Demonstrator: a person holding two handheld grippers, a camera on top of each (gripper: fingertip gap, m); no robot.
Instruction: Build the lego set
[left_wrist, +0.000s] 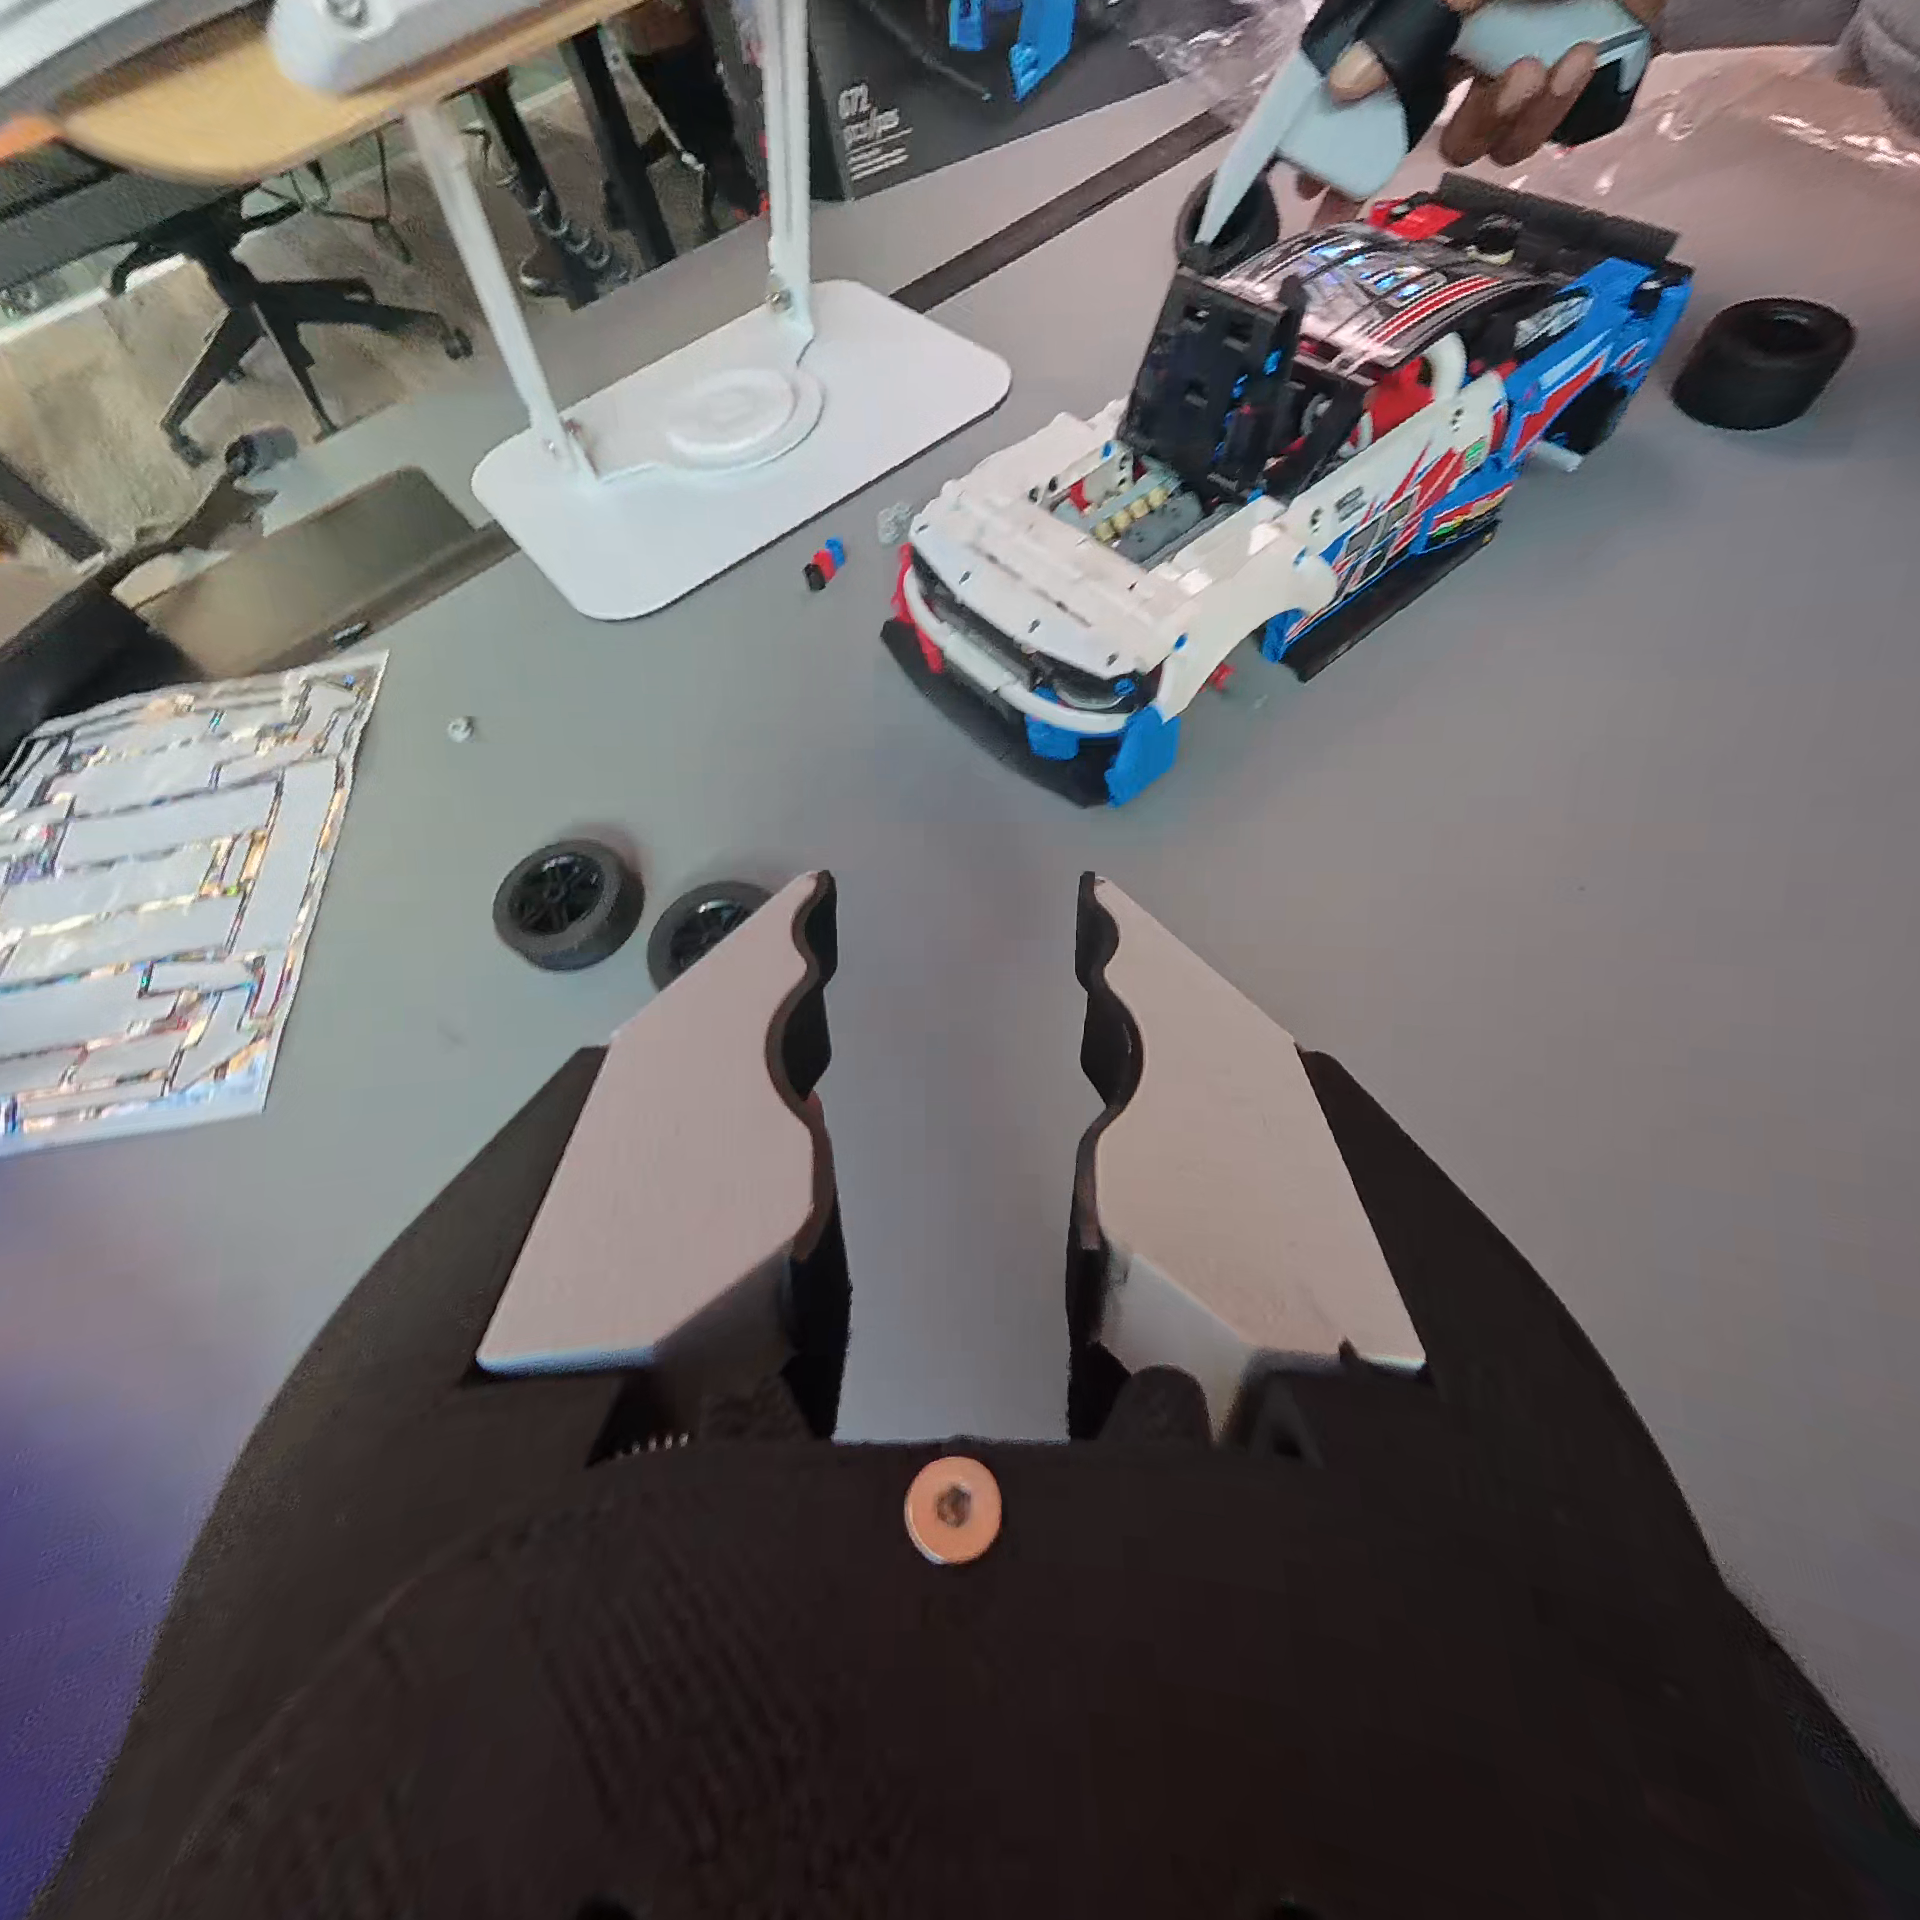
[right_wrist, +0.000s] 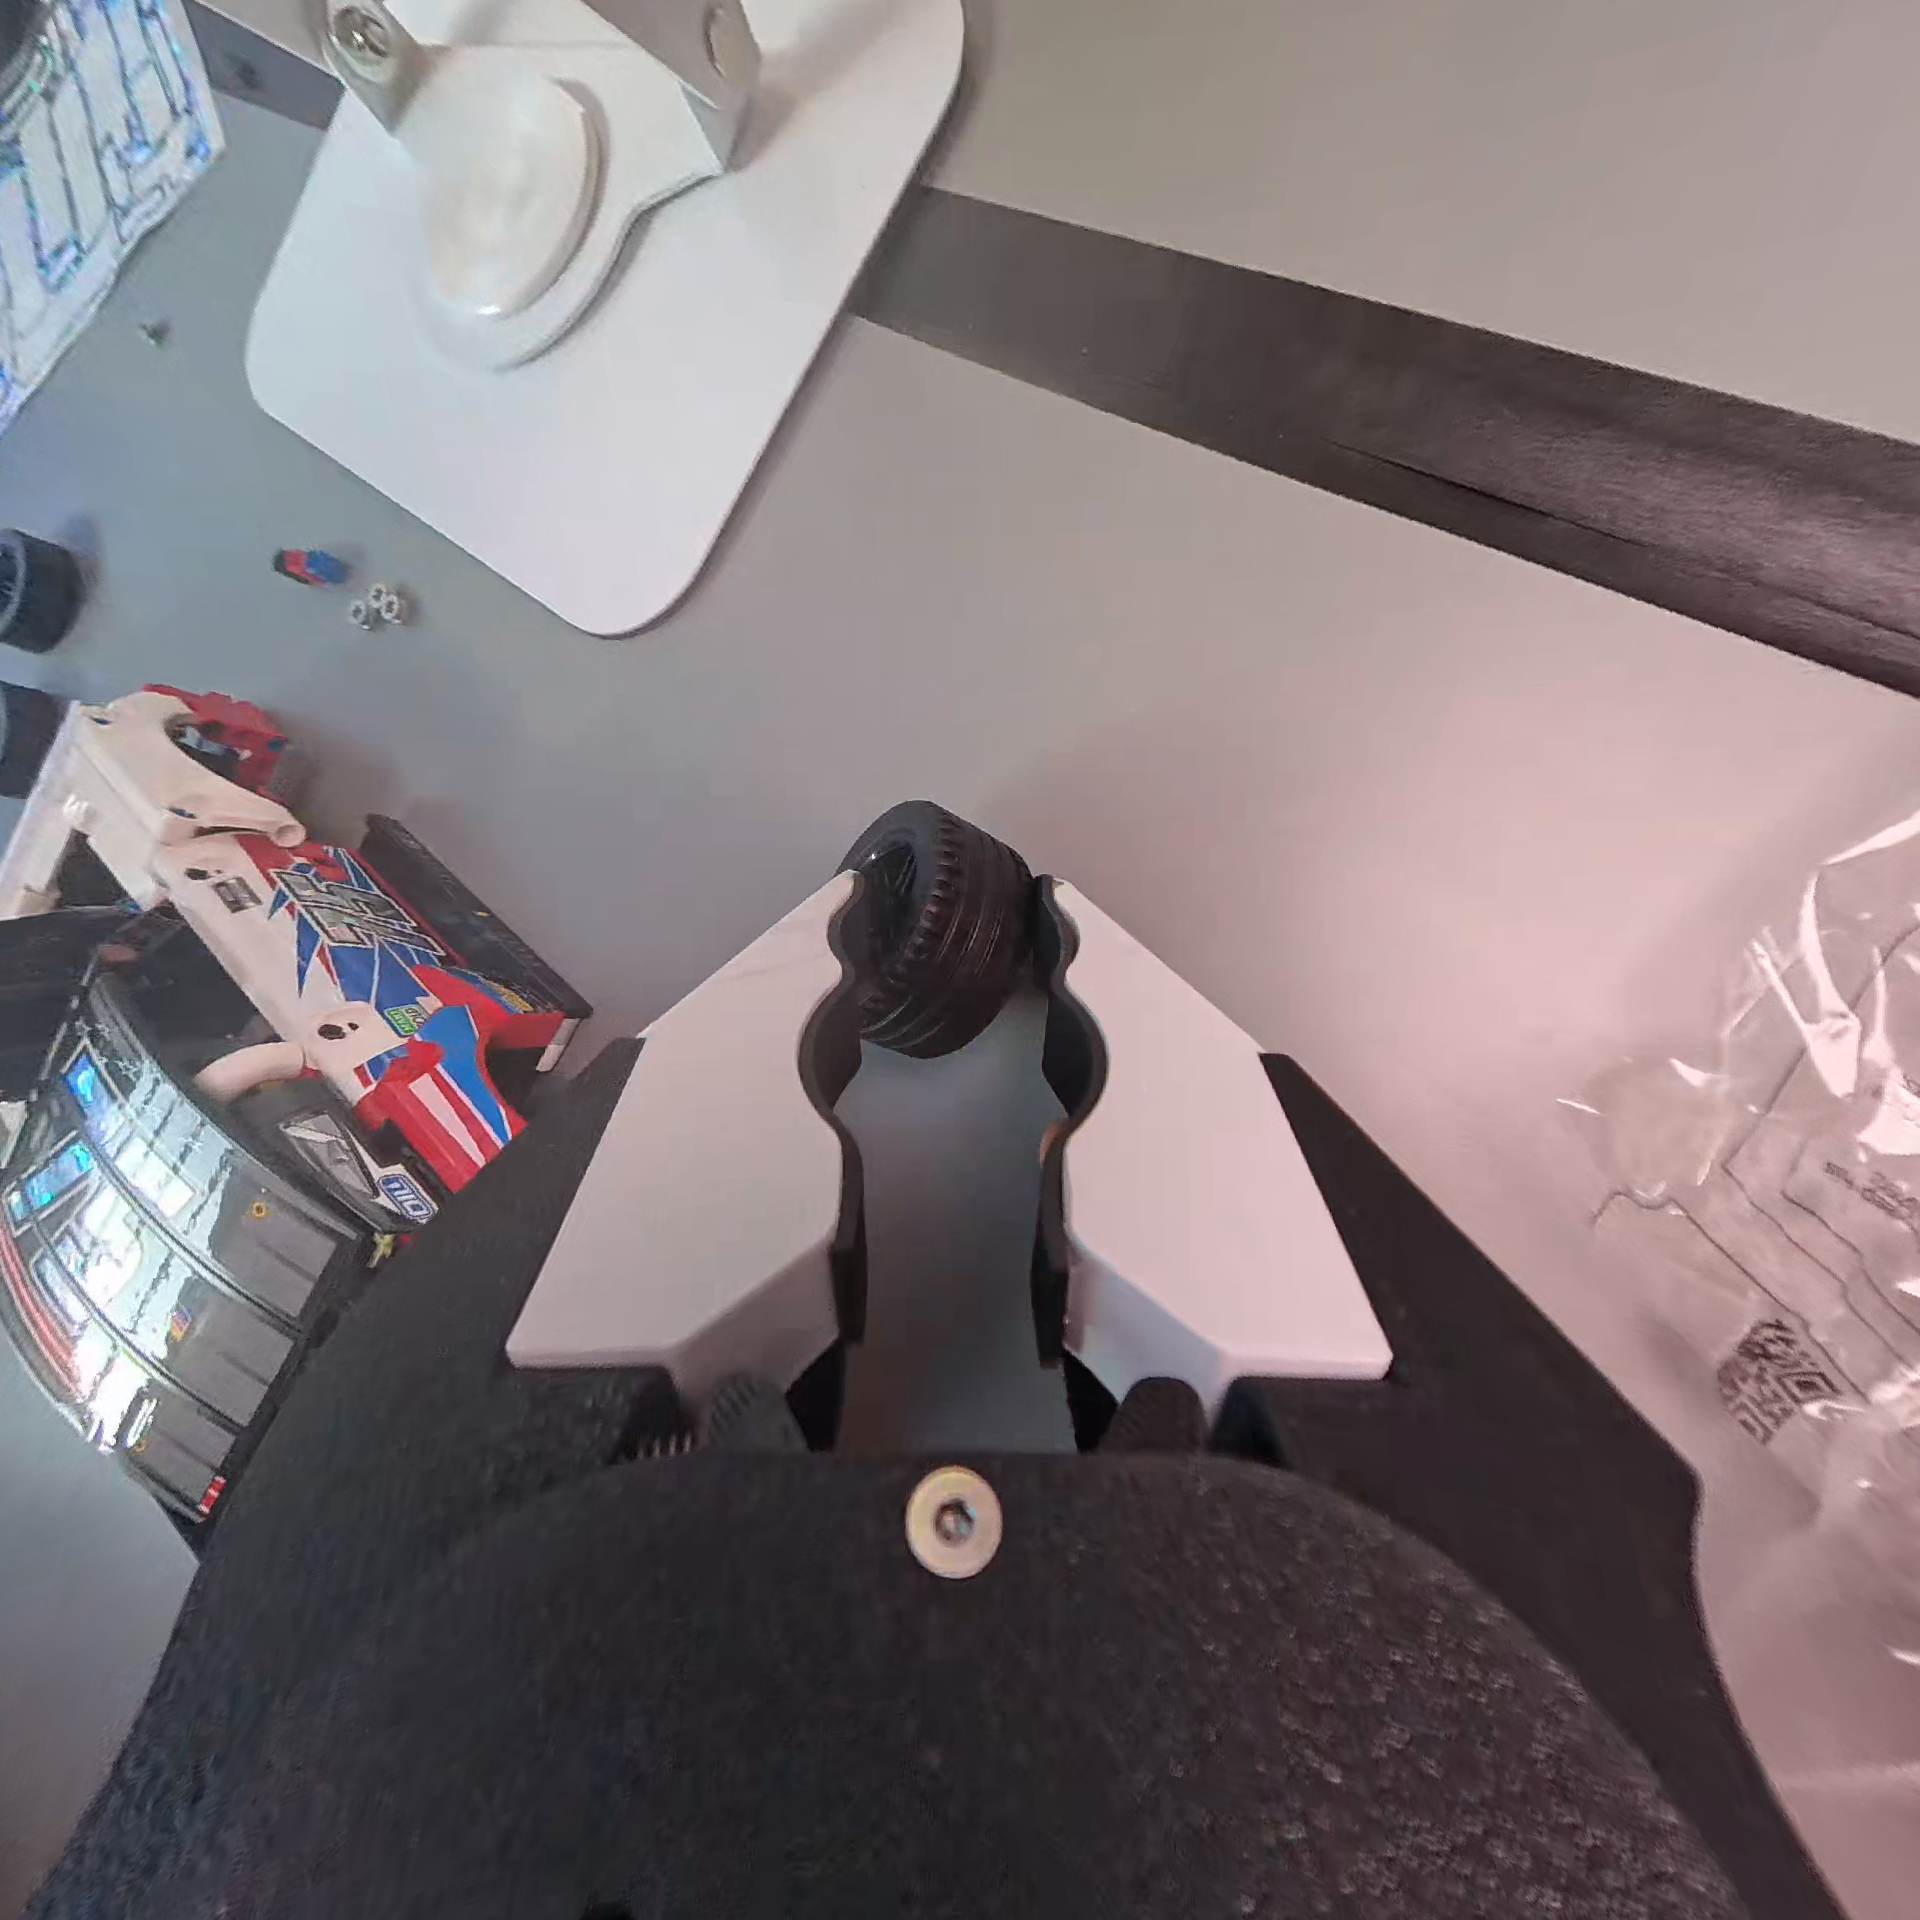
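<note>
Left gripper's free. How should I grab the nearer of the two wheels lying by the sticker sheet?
The wheel looks tilted, rim facing up toward the camera. Bring the open left gripper down from above and close across the tread on opposite sides. Watch the second wheel right beside it.

sticker sheet (left_wrist: 156, 904) cut off, car (right_wrist: 239, 1091) cropped

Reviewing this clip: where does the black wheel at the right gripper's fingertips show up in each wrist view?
Left wrist view: top right of centre, the wheel behind the lego car, with the right gripper reaching down to it.
Right wrist view: centre, the wheel sits between the right gripper's fingertips, on the table.
Shared landmark: the white stand base.
</note>
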